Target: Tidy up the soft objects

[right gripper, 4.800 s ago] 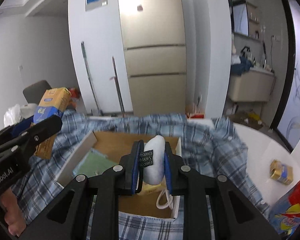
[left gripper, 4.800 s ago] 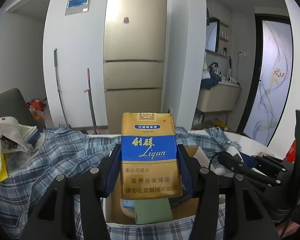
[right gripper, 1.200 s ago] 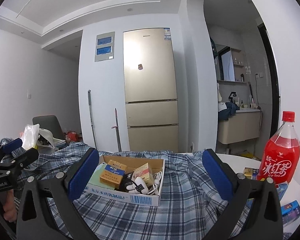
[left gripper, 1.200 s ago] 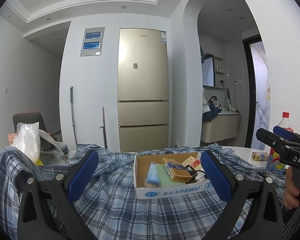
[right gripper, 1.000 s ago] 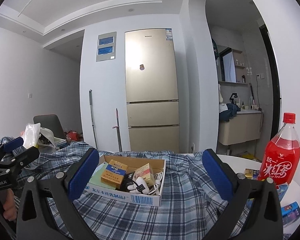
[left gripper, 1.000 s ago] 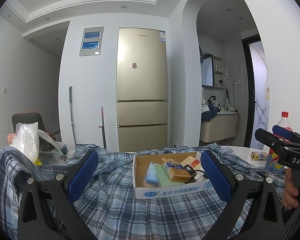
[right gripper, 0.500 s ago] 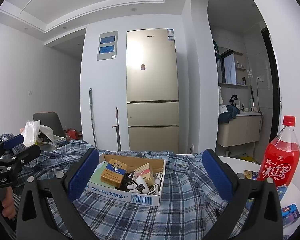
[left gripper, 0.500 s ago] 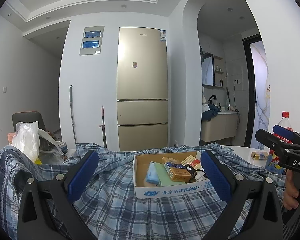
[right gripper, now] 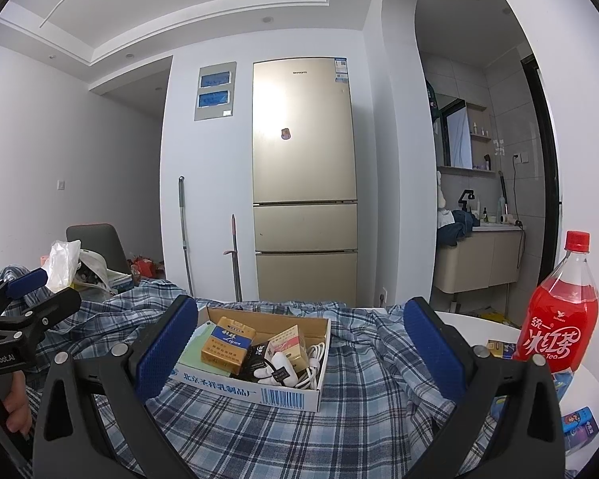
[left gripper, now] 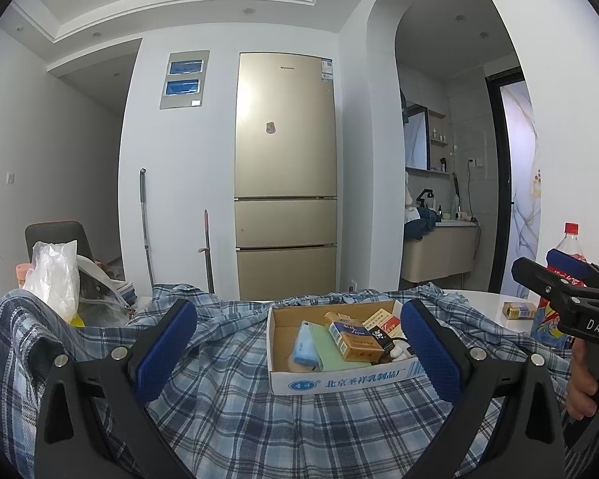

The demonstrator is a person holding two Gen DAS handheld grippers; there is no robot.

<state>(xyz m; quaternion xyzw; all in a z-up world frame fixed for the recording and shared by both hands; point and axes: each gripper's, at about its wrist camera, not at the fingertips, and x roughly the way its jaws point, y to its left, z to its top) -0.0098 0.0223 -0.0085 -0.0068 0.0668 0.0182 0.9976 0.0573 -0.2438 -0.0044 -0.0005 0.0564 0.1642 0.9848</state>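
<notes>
In the left wrist view, the left gripper (left gripper: 297, 343) has its fingers wide apart and holds nothing; the cardboard box (left gripper: 339, 377) sits on the plaid cloth (left gripper: 219, 363) ahead. In the right wrist view, the right gripper (right gripper: 299, 345) is also spread wide and empty, with the box of small things between its fingers and a red bottle (right gripper: 559, 319) off to the right.

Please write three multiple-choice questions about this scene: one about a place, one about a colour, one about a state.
1. Where does the cardboard box stand?
A. on the plaid cloth
B. on the floor
C. on the fridge

2. What colour is the bottle cap?
A. green
B. red
C. white

3. How is the right gripper?
A. shut on a packet
B. shut on a cable
C. open, empty

Answers: 1 A, plaid fabric surrounds the box; 2 B, the cap is red like the drink; 3 C, its blue pads stand wide apart.
</notes>
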